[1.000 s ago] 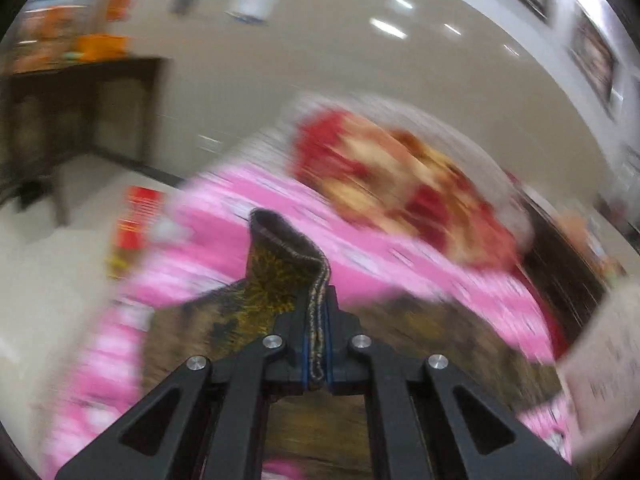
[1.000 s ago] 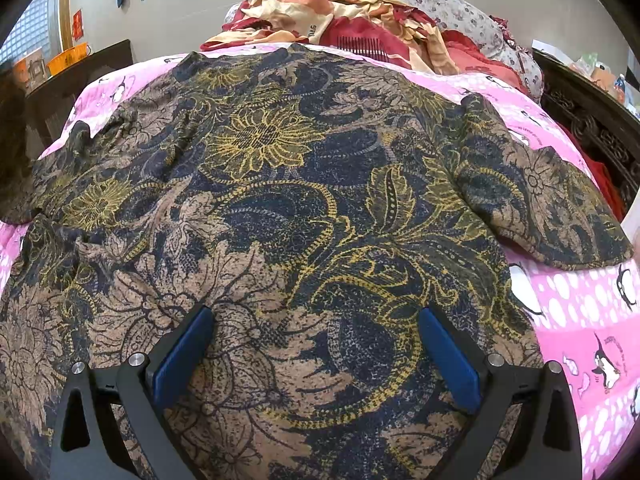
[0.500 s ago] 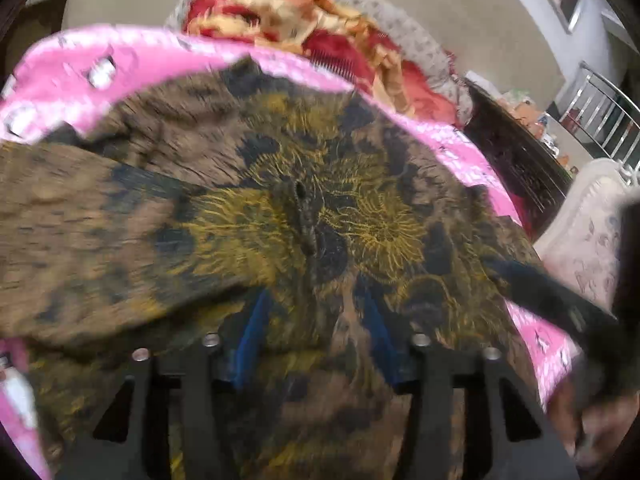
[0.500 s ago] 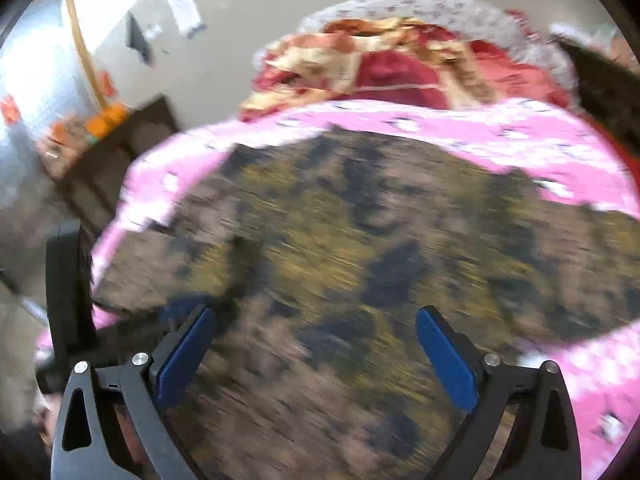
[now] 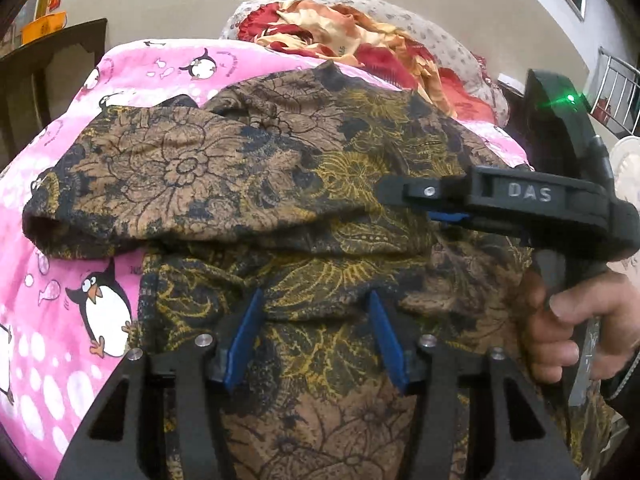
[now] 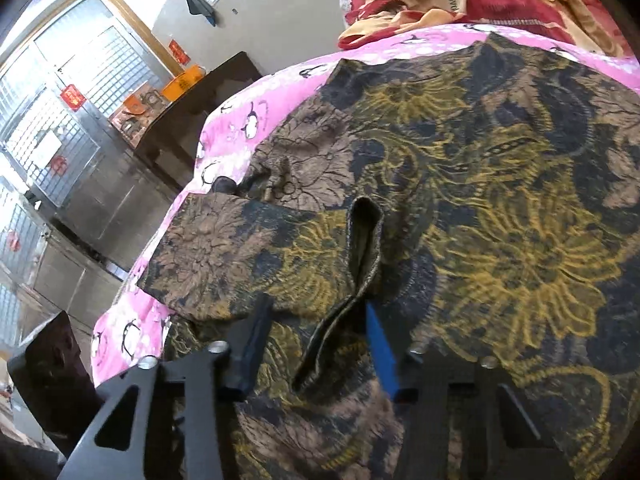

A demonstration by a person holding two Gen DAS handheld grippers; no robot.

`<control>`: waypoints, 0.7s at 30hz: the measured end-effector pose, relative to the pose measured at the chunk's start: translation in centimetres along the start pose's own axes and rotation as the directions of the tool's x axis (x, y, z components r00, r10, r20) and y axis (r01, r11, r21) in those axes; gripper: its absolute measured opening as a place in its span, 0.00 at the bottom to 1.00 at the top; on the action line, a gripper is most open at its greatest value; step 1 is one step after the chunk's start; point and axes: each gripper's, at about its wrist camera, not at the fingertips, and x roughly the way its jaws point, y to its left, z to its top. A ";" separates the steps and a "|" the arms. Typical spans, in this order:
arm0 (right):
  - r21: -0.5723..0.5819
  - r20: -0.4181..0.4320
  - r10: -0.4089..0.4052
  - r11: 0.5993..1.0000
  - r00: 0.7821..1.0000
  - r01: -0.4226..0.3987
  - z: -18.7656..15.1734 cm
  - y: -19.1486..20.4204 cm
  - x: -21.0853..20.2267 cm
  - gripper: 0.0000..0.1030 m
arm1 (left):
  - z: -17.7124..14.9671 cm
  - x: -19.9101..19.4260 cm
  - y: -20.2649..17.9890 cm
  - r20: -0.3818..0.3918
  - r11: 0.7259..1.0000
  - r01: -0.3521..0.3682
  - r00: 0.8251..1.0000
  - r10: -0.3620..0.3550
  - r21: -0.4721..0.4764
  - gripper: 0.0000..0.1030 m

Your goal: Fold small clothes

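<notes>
A brown, black and gold floral garment (image 5: 360, 168) lies spread on the bed. Its left sleeve (image 5: 160, 176) lies folded inward across the body. My left gripper (image 5: 316, 300) stands open low over the garment's near part, and no fold rises between its blue pads. In the left wrist view my right gripper (image 5: 400, 200) reaches in from the right, with a hand (image 5: 560, 336) on its handle. In the right wrist view the right gripper (image 6: 316, 308) has its jaws closing around a raised fold of cloth (image 6: 362, 240). Its left finger is still apart from the fold.
The garment rests on a pink penguin-print sheet (image 5: 100, 312). A red and orange blanket (image 5: 340, 28) is heaped at the head of the bed. A dark wooden table (image 5: 52, 56) stands to the left, with metal cabinets (image 6: 80, 200) beyond.
My left gripper let go of the sleeve, opened and came down over the garment; the sleeve now lies folded inward. My right gripper swung left and its jaws narrowed around a raised fold.
</notes>
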 end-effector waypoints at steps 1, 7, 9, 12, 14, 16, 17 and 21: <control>-0.003 -0.012 -0.013 1.000 1.000 0.013 0.0 -0.1 0.4 0.32 | 0.1 0.1 0.0 0.000 1.000 0.002 1.000 -0.002 -0.003 0.52; 0.034 0.017 -0.073 0.997 0.997 0.073 0.5 -0.9 -1.8 0.05 | 0.4 0.9 0.0 -0.001 1.000 0.007 1.000 -0.007 -0.016 0.52; 0.055 0.031 -0.115 0.992 0.993 0.113 0.5 -1.8 -4.3 0.05 | 0.4 0.8 0.1 -0.002 1.000 0.008 1.000 -0.008 -0.016 0.52; 0.109 0.054 -0.171 0.980 0.984 0.165 0.4 -4.5 -7.9 0.05 | 0.4 0.6 0.0 -0.002 1.000 0.006 1.000 -0.006 -0.014 0.52; 0.152 0.060 -0.229 0.964 0.972 0.218 0.4 -6.9 -10.8 0.05 | 0.4 0.7 0.0 -0.003 1.000 0.004 1.000 -0.004 -0.013 0.52; 0.170 0.052 -0.285 0.947 0.957 0.273 0.4 -8.9 -12.6 0.05 | 0.4 0.7 0.0 -0.004 1.000 0.003 1.000 -0.003 -0.012 0.52; 0.183 0.041 -0.320 0.934 0.947 0.308 0.3 -10.2 -13.8 0.05 | 0.4 0.7 0.0 -0.004 1.000 0.002 1.000 -0.002 -0.012 0.52; 0.221 0.001 -0.349 0.914 0.937 0.340 -0.2 -13.3 -16.1 0.05 | 0.4 0.7 -0.1 -0.003 1.000 0.001 1.000 -0.001 -0.011 0.52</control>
